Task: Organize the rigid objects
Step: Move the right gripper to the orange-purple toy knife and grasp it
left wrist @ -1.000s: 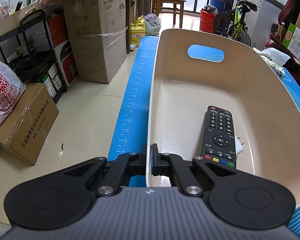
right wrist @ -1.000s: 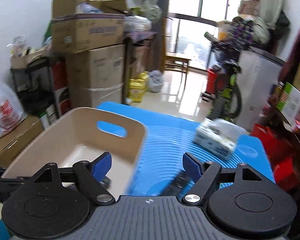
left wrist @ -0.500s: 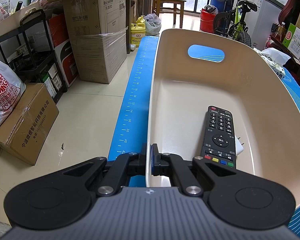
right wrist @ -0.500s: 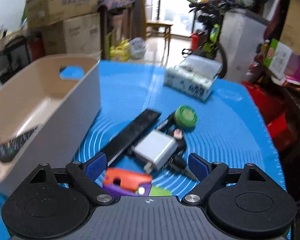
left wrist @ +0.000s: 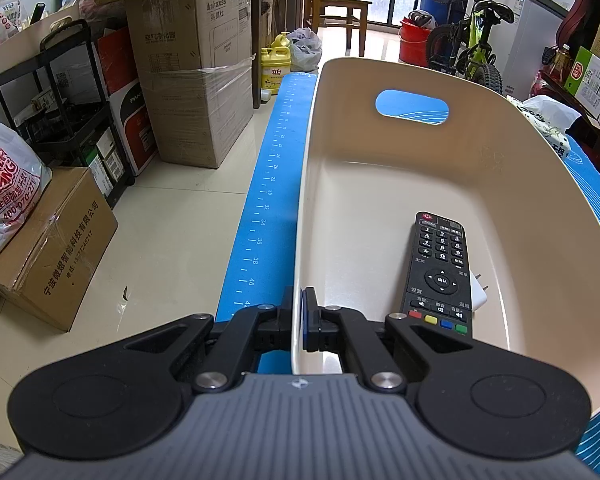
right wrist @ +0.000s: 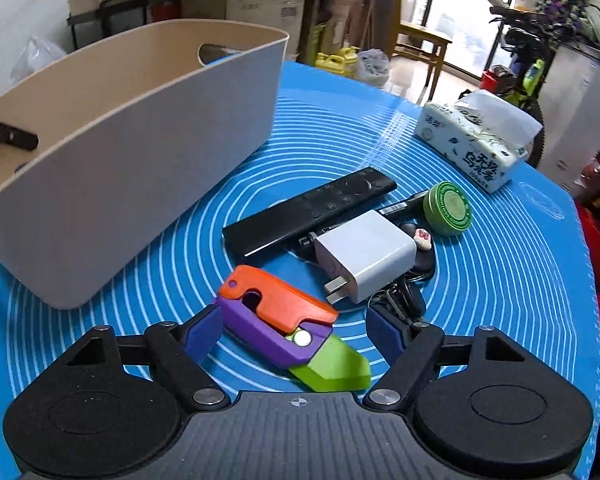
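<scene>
Right hand-held gripper has dropped toward the pile, jaws wide around the toy knife: next pick. Left hand-held gripper stays clamped on bin wall.

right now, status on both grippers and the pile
Left gripper shut on bin wall. Right gripper open, straddling toy knife. Charger and slim remote lie close beyond, nothing blocking.
</scene>
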Demonstrator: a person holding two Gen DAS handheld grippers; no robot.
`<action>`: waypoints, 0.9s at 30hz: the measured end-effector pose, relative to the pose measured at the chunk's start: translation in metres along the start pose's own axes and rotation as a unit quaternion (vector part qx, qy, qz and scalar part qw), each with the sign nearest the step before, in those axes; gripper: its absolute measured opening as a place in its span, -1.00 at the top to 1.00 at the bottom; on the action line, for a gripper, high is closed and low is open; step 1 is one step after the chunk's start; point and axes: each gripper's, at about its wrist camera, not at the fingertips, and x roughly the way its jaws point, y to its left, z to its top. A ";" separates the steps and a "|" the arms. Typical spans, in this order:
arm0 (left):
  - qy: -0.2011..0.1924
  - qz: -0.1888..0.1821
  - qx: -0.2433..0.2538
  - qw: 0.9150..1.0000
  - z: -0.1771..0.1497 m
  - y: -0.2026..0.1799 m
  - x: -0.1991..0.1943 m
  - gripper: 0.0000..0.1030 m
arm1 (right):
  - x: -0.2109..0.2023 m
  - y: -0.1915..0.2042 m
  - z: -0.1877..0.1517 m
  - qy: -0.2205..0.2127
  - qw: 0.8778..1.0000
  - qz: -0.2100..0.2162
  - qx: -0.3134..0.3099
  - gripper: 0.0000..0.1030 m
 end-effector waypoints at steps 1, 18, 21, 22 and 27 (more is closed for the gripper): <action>0.000 0.000 0.000 1.000 0.000 0.000 0.000 0.93 | 0.002 -0.002 0.000 0.001 1.000 0.006 -0.004 -0.58; 0.000 0.000 0.000 1.000 0.000 0.000 0.000 0.93 | 0.024 -0.009 -0.002 0.015 0.995 0.089 -0.045 -0.40; 0.000 0.000 0.000 1.000 0.000 0.000 0.000 0.93 | 0.020 -0.007 -0.004 0.011 0.994 0.092 -0.050 -0.23; 0.000 0.000 0.000 1.000 0.000 0.000 0.000 0.93 | 0.018 -0.006 -0.005 0.009 0.994 0.094 -0.053 -0.13; 0.000 0.000 0.000 1.000 0.000 0.000 0.000 0.93 | 0.011 0.002 -0.008 0.010 0.993 0.095 -0.073 -0.01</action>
